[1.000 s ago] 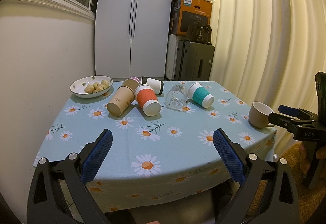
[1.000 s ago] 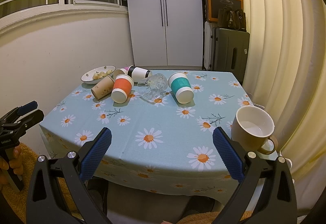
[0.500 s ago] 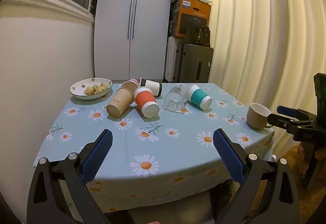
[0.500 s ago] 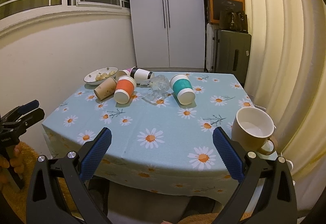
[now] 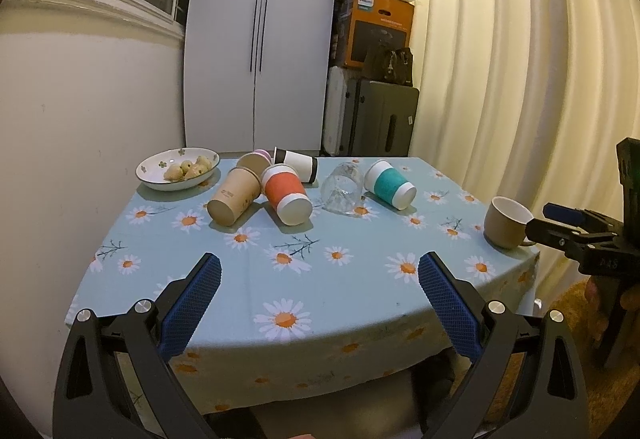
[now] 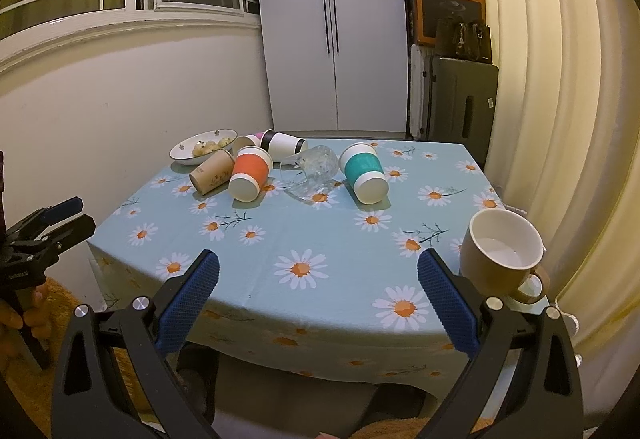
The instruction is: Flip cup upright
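Distance has grown: both grippers, left gripper and right gripper, have drawn back from the table, wide open, empty. Cups lie tipped at the far side, untouched.

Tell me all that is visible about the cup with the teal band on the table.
The teal-banded cup looks like a paper cup: white body, a wide teal sleeve around its middle, white ends. It lies on its side on the daisy tablecloth, its closed base facing the cameras, so the mouth is hidden. It rests just right of the tipped clear glass; whether they touch, I cannot tell. No gripper is near it.
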Demonstrator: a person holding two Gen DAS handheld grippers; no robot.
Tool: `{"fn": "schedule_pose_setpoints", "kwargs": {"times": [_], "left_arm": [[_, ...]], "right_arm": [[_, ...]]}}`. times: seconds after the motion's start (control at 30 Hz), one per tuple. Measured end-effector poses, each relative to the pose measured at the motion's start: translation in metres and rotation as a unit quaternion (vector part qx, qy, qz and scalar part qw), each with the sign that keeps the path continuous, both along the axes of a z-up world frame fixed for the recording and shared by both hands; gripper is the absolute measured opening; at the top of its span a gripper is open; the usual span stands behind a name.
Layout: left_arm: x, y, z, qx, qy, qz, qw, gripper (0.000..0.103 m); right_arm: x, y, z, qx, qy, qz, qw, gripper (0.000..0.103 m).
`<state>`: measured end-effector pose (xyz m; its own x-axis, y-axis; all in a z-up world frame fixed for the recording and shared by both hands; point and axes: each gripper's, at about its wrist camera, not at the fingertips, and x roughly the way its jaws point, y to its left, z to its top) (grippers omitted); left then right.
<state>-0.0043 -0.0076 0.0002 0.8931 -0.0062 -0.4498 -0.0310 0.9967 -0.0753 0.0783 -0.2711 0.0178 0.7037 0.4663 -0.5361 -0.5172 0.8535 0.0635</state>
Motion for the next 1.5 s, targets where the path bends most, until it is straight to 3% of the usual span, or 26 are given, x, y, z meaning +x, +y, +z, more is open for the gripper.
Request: {"fn": "schedule_pose_setpoints", "kwargs": {"times": [0.9, 1.07, 1.2, 1.33, 1.5], "left_arm": [[0.004, 0.004, 0.002, -0.018, 0.01, -0.01, 0.9997, 0.097], [0.024, 0.024, 0.007, -0.051, 0.044, -0.022, 0.9975, 0.097], [0.056, 0.052, 0.01, -0.05, 0.081, -0.018, 0.9953, 0.097], [0.094, 0.075, 0.016, -0.009, 0.111, -0.012, 0.9937, 0.096], [0.152, 0.103, 0.007, 0.02, 0.179, -0.014, 0.9835, 0.096]], "right_arm": [[0.006, 0.003, 0.001, -0.001, 0.003, -0.007, 1.0, 0.098], [0.025, 0.009, 0.004, 0.006, 0.027, 0.004, 1.0, 0.098], [0.055, 0.024, 0.009, 0.028, 0.069, 0.024, 0.997, 0.098], [0.083, 0.045, 0.014, 0.04, 0.1, 0.036, 0.994, 0.098], [0.121, 0.075, 0.017, 0.043, 0.141, 0.044, 0.988, 0.098]]}}
